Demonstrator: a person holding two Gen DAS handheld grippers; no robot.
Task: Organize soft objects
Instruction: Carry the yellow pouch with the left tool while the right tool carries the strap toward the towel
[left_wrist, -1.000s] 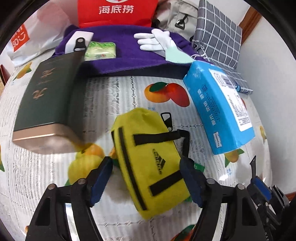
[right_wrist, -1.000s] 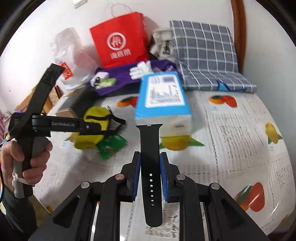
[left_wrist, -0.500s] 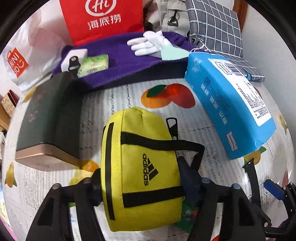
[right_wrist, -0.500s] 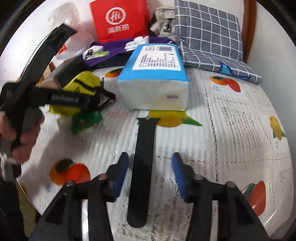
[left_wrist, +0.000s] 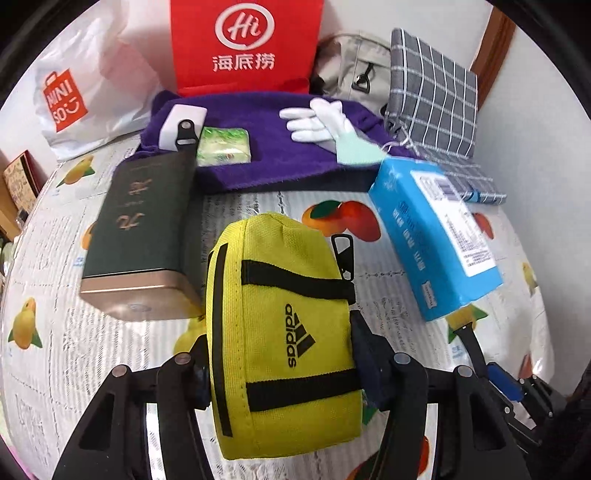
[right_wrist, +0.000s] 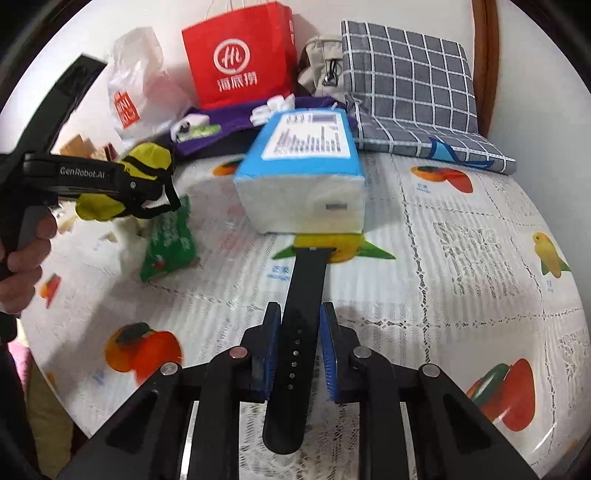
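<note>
My left gripper (left_wrist: 282, 350) has its jaws closing on a yellow pouch (left_wrist: 280, 314) with black straps. Both pads press its sides, and it hangs clear of the table. The right wrist view shows the same pouch (right_wrist: 147, 158) held in the air at the left by a hand on the left gripper (right_wrist: 155, 192). A black watch strap (right_wrist: 308, 273) lies lengthwise on the tablecloth. My right gripper (right_wrist: 299, 317) has its jaws closing on it, blue pads against its edges. Just beyond the strap's tip lies a blue tissue pack (right_wrist: 303, 162).
A dark green box (left_wrist: 140, 221) lies left of the pouch. Behind are a purple cloth (left_wrist: 273, 147) with a white glove (left_wrist: 321, 122), a red paper bag (left_wrist: 243, 44) and a checked grey cushion (right_wrist: 410, 81). A green packet (right_wrist: 168, 240) lies under the raised pouch.
My left gripper closed on the yellow pouch and raised it off the table. My right gripper opened, left the strap on the cloth, then closed around it again.
</note>
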